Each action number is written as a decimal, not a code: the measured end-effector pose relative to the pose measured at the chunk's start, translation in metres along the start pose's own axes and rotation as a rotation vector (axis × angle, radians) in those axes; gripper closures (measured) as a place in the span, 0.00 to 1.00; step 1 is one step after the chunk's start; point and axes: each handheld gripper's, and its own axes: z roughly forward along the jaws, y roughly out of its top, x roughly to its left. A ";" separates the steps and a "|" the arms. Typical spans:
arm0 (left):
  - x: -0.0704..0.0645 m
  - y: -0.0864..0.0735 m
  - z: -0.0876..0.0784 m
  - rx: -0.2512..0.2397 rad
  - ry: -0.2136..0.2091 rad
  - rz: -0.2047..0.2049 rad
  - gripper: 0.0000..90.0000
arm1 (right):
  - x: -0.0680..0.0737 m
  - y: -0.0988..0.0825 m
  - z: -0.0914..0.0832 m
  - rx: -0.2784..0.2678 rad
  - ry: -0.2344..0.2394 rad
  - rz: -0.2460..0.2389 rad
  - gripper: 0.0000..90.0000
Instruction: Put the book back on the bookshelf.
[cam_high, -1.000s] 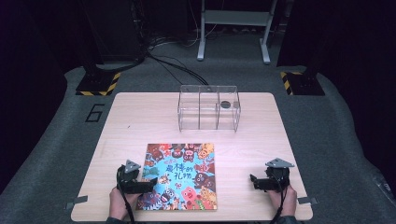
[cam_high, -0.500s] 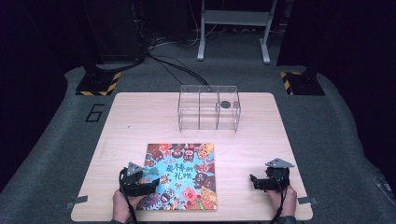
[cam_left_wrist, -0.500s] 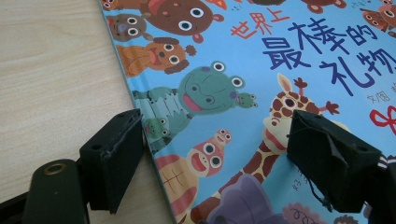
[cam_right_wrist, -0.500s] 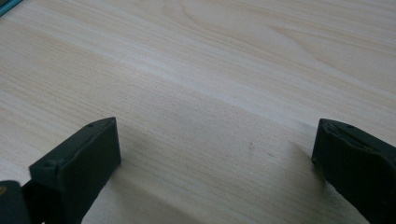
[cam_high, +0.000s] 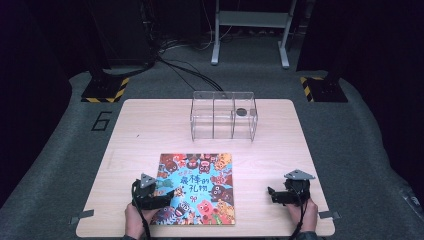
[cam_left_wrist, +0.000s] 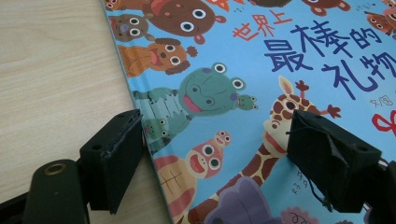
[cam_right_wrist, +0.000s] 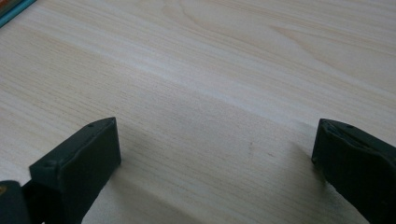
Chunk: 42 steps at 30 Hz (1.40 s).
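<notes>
Now our left gripper (cam_left_wrist: 215, 158) straddles the picture book's (cam_high: 197, 187) left edge, jaws apart, having just narrowed slightly; we risk pushing it sideways instead of lifting the cover.

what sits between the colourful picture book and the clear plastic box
Nothing: the high view shows bare light wooden table between the colourful picture book and the clear plastic box.

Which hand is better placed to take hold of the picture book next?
Left. The left claw hangs open right over the picture book's left edge, while the right claw sits open above bare table, well off to the book's right.
</notes>
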 end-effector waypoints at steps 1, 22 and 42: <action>-0.001 0.001 0.001 -0.002 0.001 -0.001 0.21 | 0.000 0.000 0.000 -0.001 -0.001 0.002 0.01; -0.020 0.009 0.013 -0.008 0.011 0.002 0.21 | 0.001 0.000 0.000 -0.005 -0.001 0.015 0.01; -0.037 0.020 0.026 0.014 0.000 0.028 0.21 | 0.001 0.000 0.000 -0.006 -0.001 0.015 0.01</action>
